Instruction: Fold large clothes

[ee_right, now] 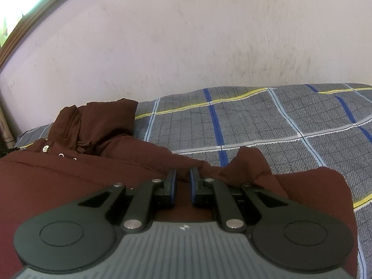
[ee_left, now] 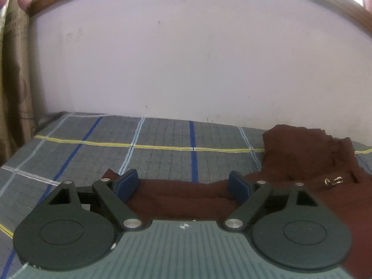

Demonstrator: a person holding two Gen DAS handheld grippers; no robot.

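The maroon padded hooded jacket lies on the grey checked bedsheet. The left gripper gapes over a sleeve; the right gripper looks nearly pinched on fabric. Best lift both evenly, keeping cloth taut.

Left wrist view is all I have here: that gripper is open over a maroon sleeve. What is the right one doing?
Observer: The right gripper has its fingers nearly together with maroon jacket fabric bunched between them; a firm pinch cannot be confirmed.
Operator: Anything showing beyond it?
Observer: A raised fold of the jacket stands just right of its fingertips, with the plaid bedsheet behind.
Operator: And the hood?
Observer: The hood lies crumpled at the far left, near the wall.
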